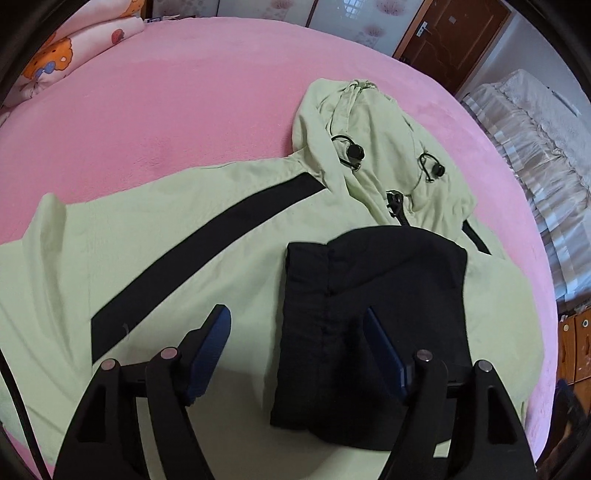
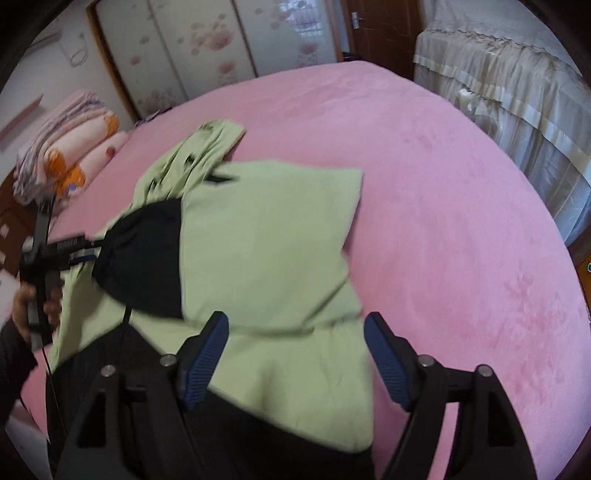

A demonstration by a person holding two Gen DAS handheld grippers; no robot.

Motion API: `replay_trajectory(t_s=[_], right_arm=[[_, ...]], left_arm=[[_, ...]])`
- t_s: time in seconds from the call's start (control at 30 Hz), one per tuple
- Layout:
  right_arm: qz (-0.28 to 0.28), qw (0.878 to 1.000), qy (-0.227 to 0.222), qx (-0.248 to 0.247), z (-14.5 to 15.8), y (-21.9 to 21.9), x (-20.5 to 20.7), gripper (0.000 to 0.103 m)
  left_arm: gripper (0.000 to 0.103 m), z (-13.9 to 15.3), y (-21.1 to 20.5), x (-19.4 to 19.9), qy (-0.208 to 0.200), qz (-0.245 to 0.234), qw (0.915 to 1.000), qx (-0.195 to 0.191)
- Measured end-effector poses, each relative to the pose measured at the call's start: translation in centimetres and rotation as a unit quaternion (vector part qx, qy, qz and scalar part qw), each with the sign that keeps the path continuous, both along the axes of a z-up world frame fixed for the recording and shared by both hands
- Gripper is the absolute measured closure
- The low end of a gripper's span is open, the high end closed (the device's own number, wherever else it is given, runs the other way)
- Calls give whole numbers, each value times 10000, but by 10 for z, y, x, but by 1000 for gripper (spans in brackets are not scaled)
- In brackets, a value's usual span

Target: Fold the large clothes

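Left wrist view: my left gripper [image 1: 297,334] is wide open and holds nothing. The green jacket [image 1: 184,229] lies on the pink bed [image 1: 166,92], one black sleeve [image 1: 373,295] folded over its middle. My right gripper [image 2: 295,338] is open and empty too. The hood [image 1: 373,147] and bottom half look unfolded, so I think more folding is left.

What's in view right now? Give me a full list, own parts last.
hooded jacket: one, pale green with black bands, spread on the bed
black sleeve end: one, folded across the jacket front
bed cover: one, pink, under the jacket
folded quilts: a stack, pink and orange print, far bed edge
wardrobe doors: white, floral, back wall
door: one, brown
left gripper: fingers open, over the sleeve
right gripper: fingers open, over the jacket
hand: one, holding the left gripper
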State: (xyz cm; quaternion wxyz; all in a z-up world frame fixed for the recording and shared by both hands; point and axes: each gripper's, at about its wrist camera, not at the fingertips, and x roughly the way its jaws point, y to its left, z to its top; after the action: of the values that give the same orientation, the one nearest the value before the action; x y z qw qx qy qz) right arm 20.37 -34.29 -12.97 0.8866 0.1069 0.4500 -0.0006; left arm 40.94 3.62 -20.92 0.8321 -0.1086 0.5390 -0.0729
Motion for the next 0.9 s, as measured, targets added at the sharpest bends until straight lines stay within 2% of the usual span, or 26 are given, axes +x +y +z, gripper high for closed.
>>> replay_trajectory(t_s=[0.1, 0.17, 0.2, 0.3, 0.33, 0.37, 0.4, 0.43, 0.5, 0.53, 0.57, 0.63, 0.73, 0.8, 0.9], right_arm=[[-351, 9993, 17, 108, -1, -23, 43, 26], [-537, 9981, 121, 280, -11, -38, 75, 26], [-645, 9972, 193, 315, -17, -45, 90, 26], [-880, 9941, 475, 411, -44, -59, 127, 26], [-933, 9927, 607, 459, -54, -62, 137, 28], [-963, 9914, 683, 556, -63, -63, 143, 40], [-913, 9911, 732, 627, -70, -62, 148, 77], [-795, 9927, 739, 530, -72, -57, 152, 102], [-837, 9951, 500, 173, -65, -50, 153, 101], [-875, 9954, 381, 101, -62, -48, 153, 101], [-895, 9952, 397, -6, -64, -46, 154, 100], [-828, 9937, 703, -269, -76, -38, 160, 97], [-835, 9930, 783, -290, -66, -33, 155, 91], [-837, 9949, 543, -129, -49, -33, 141, 84], [-780, 9967, 39, -204, -22, -23, 110, 72]], left_arm=[[32, -7, -5, 10, 69, -113, 9999, -33], [48, -9, -13, 15, 41, -207, 9998, -57], [64, -9, -17, 18, 27, -267, 9996, -57], [78, -7, -25, 25, -23, -275, 9996, 88], [79, -3, -26, 27, -81, -297, 9995, 90], [79, 0, -26, 28, -149, -305, 9994, 86], [80, 5, -26, 29, -263, -311, 9991, 68], [80, 9, -26, 30, -404, -323, 9986, 79], [80, 11, -26, 33, -576, -331, 9976, 216], [80, 4, -28, 35, -520, -344, 9975, 336], [80, -4, -29, 38, -392, -360, 9976, 444], [77, -13, -32, 39, -236, -380, 9974, 566], [71, 0, -30, 29, -286, -260, 9972, 633], [70, 14, -28, 18, -423, -254, 9962, 713], [69, 42, -36, -9, -840, -249, 9913, 978]])
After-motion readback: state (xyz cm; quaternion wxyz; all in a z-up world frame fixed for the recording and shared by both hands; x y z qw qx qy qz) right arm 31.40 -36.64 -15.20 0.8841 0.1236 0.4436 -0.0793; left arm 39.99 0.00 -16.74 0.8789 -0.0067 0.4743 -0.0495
